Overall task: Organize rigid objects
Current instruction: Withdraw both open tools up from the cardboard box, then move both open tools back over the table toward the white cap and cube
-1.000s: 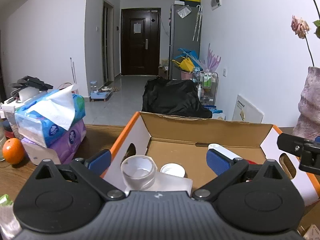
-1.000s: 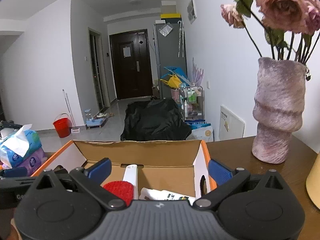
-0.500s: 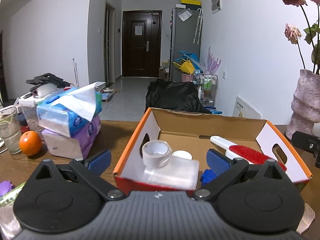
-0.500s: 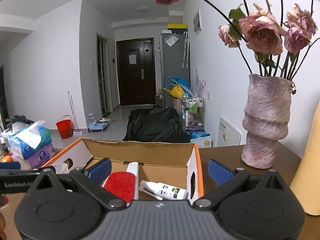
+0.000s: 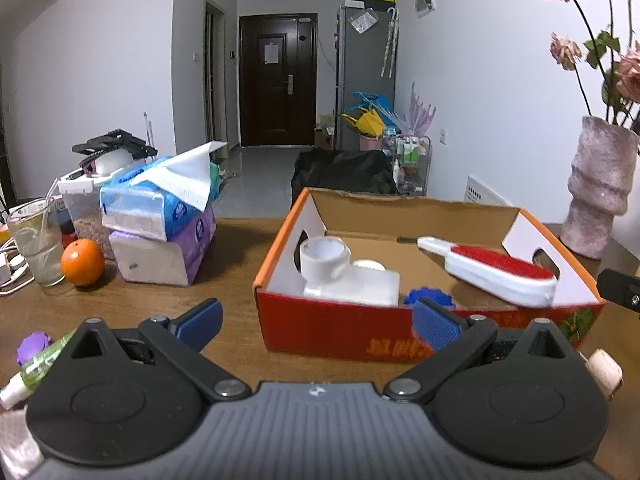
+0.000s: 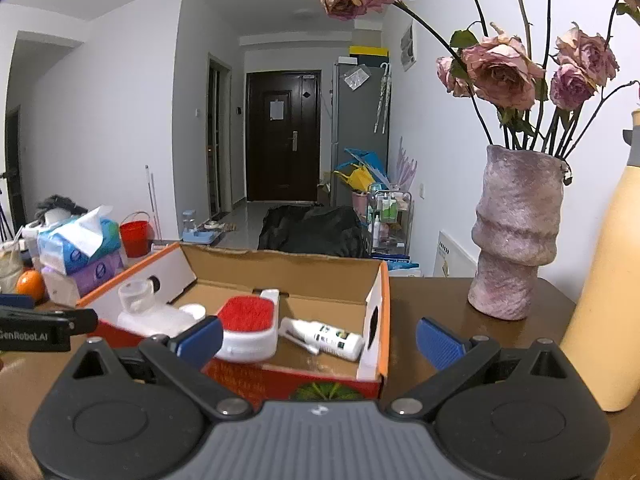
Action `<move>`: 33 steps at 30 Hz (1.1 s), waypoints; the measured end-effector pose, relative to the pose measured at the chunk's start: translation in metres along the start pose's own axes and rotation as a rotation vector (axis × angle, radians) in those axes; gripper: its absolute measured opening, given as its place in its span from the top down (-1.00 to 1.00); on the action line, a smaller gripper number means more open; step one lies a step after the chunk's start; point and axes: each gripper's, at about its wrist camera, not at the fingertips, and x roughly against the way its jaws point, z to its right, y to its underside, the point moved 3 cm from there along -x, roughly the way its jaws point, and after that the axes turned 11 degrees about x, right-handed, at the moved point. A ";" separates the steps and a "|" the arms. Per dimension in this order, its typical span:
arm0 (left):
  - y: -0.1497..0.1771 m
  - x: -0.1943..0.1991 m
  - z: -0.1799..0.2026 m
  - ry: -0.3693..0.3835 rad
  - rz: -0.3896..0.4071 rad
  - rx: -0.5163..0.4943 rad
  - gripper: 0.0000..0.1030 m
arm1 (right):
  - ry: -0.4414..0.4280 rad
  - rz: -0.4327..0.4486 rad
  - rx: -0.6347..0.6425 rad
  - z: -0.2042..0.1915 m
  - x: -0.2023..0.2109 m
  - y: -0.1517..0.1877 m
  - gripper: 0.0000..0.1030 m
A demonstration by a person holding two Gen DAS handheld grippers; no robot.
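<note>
An orange-edged cardboard box [image 5: 344, 332] [image 6: 382, 292] stands on the wooden table in both wrist views. Inside it lie a clear tape roll [image 5: 325, 262] [image 6: 136, 294] on a white container [image 5: 360, 286], a blue cap [image 5: 428, 296], a red-and-white lint brush [image 5: 500, 272] [image 6: 248, 322] and a small white bottle [image 6: 326, 338]. My left gripper [image 5: 316, 322] is open, held in front of the box's near wall with nothing between its fingers. My right gripper [image 6: 318, 338] is open too, in front of the box's right corner.
Left of the box: stacked tissue packs [image 5: 160, 216], an orange [image 5: 83, 268], a glass with a straw [image 5: 36, 248], a purple cap [image 5: 33, 347] and a green tube [image 5: 36, 368]. A pink vase with roses [image 6: 516, 232] and a tall yellow bottle [image 6: 608, 280] stand right. A small roll [image 5: 606, 372] lies near right.
Both grippers have drawn back from over the box toward the near table edge, so the box's front wall now shows. Both stayed open and empty.
</note>
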 end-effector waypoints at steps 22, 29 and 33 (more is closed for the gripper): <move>0.067 0.059 0.018 0.045 -0.106 -0.072 -1.00 | 0.010 -0.084 0.021 -0.008 0.065 0.054 -1.00; 0.082 0.074 0.026 0.055 -0.127 -0.084 -1.00 | 0.023 -0.087 0.024 -0.010 0.084 0.065 -1.00; 0.088 0.078 0.030 0.052 -0.131 -0.085 -1.00 | 0.024 -0.097 0.023 -0.010 0.089 0.071 -0.99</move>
